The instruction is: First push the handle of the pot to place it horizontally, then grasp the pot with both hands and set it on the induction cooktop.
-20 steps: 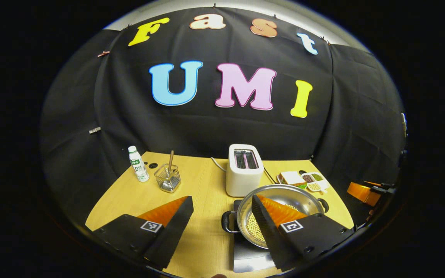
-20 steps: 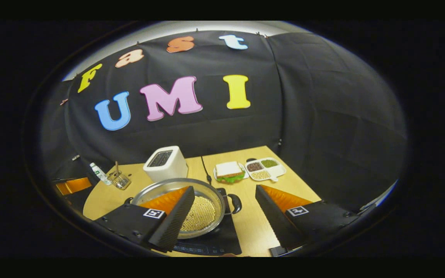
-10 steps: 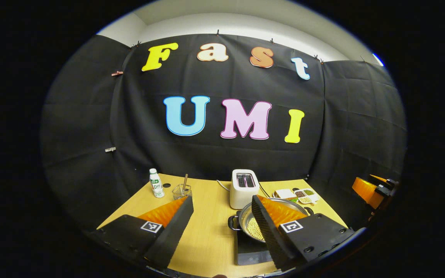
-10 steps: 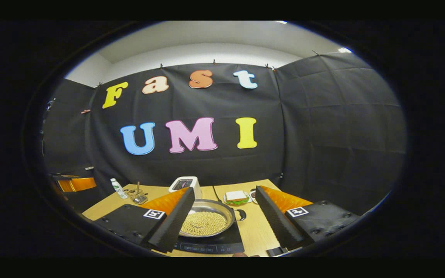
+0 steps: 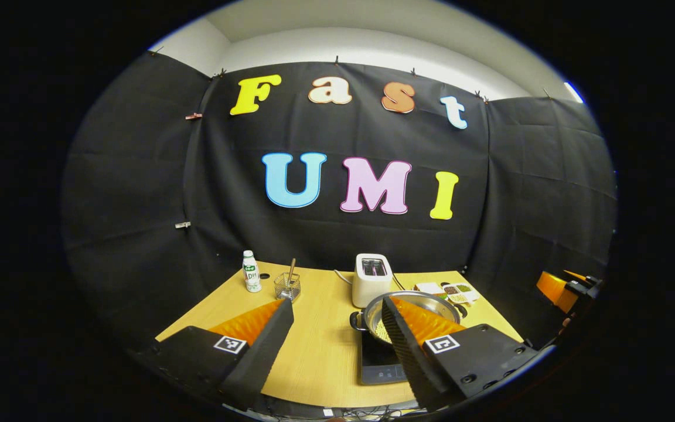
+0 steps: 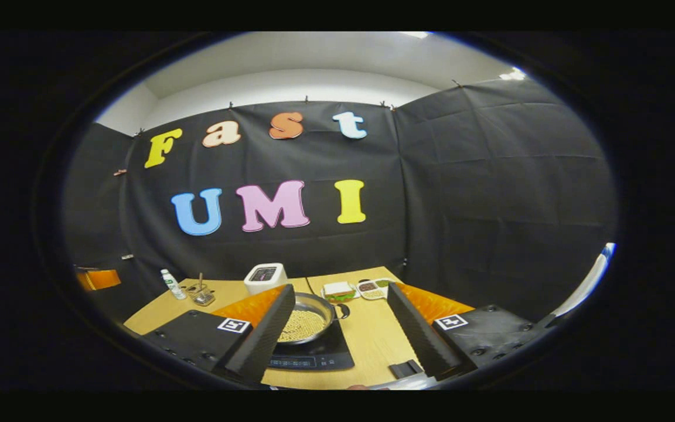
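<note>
A wooden table [image 5: 314, 351] stands in a booth walled with black cloth [image 5: 138, 187], a white wall [image 6: 290, 82] showing above the cloth. The pot [image 6: 308, 319], a shallow steel pan with black side handles and a filling of pale round beans, sits on the black cooktop [image 6: 314, 354] at the table's near edge. Behind the pot stands a white toaster [image 5: 371, 278]; left of the toaster are a wire basket [image 5: 286, 287] and a small bottle [image 5: 250, 279], whose label is too small to read. Right of the toaster lie a sandwich [image 6: 338, 291] and a divided tray [image 6: 374, 286]. The left gripper [image 5: 337, 310] and right gripper [image 6: 341, 296] both stand spread wide, holding nothing, short of the pot.
</note>
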The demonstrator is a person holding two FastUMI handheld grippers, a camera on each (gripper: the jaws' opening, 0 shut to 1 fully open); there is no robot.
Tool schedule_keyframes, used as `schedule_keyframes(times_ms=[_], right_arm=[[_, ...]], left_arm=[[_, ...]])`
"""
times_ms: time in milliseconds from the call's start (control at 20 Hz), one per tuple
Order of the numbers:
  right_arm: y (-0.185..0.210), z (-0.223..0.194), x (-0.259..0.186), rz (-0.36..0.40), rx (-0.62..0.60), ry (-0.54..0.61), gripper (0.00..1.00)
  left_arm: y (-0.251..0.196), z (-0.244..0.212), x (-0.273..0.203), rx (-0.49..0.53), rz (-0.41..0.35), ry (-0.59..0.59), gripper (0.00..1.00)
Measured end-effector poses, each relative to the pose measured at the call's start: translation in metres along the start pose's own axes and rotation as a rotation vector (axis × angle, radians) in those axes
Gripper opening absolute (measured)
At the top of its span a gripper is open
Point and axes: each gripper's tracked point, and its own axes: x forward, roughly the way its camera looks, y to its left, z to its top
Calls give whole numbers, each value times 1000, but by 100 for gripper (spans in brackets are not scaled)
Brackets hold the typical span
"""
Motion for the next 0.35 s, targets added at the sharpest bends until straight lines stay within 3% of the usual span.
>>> schedule_keyframes(times_ms=[350], right_arm=[[14, 0, 5, 20, -9, 8, 98]], left_arm=[[11, 6, 3, 34, 15, -10, 95]])
